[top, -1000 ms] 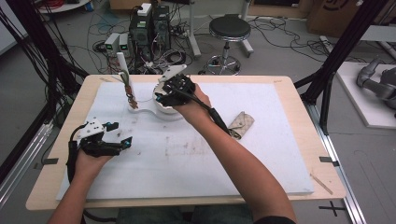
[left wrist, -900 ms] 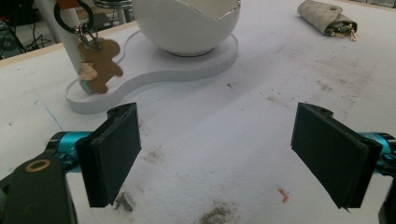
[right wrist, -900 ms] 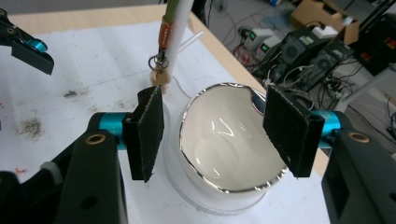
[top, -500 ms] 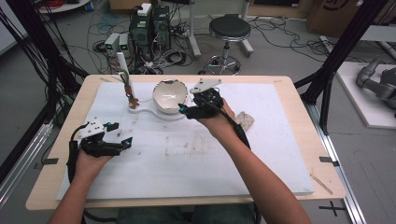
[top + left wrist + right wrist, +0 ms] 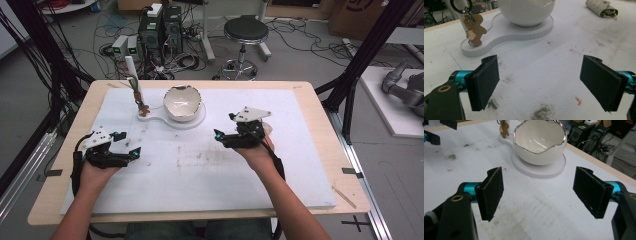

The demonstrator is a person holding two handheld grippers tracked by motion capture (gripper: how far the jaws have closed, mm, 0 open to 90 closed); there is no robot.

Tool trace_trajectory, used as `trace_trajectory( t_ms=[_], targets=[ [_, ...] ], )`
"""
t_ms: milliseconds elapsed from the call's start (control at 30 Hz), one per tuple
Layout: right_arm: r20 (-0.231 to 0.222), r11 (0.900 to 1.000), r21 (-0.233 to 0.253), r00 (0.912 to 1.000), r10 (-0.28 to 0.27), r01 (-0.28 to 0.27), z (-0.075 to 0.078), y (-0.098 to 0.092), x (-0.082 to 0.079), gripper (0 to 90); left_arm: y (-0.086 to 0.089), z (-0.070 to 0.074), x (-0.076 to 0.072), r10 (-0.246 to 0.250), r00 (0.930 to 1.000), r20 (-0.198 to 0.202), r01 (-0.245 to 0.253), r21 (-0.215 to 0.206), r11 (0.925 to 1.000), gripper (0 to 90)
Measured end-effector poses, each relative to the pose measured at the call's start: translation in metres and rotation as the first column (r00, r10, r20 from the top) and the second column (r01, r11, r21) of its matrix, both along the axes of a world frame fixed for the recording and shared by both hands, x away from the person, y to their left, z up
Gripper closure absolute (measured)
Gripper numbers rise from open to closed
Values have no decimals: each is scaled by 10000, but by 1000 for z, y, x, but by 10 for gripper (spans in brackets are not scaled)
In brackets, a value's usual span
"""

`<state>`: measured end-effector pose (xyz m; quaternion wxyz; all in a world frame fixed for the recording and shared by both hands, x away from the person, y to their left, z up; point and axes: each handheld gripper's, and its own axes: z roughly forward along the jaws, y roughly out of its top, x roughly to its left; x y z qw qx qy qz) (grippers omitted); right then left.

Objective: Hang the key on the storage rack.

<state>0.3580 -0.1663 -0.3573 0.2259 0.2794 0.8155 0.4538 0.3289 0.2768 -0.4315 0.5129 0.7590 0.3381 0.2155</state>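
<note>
Two hand-held grippers are seen above the white surface [image 5: 310,165], and both are released, their jaws spread wide with nothing between them. The left hand-held gripper [image 5: 131,152] is held low over the left part of the surface, well apart from the white bowl [image 5: 183,103]. The right hand-held gripper [image 5: 218,136] is held near the middle of the surface, to the right of and nearer the person than the bowl, and is pointed leftward in the high view.

The bowl, egg-shaped with an uneven, silver-edged rim, is set upright on the round end of a flat white base [image 5: 196,121] toward the far side of the surface. Its inside is seen in the right gripper view [image 5: 540,140] and is bare. On the narrower end of the same base a white post [image 5: 134,74] is stood, and from it a black ring with a small brown gingerbread-man charm [image 5: 475,30] is hung, just beside the bowl.

A rolled grey pouch [image 5: 601,8] with a small clasp is laid on the surface to the right of the bowl in the left gripper view, apart from the base. Brownish smudges and a few small scraps are scattered over the surface between the two hand-held grippers.
</note>
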Motion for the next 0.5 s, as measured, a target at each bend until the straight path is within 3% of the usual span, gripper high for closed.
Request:
trace_trajectory(
  t_ms=[300,500],
  targets=[
    [-336,9975,394,9978,-569,583,-34,-45,-24,216,1,0,1,-10,10000,-59,10,-71,10000,158],
    [-414,9950,626,9963,-759,784,-47,-60,-27,199,-1,-1,1,-83,9999,-58,82,-191,9998,158]
  ],
)
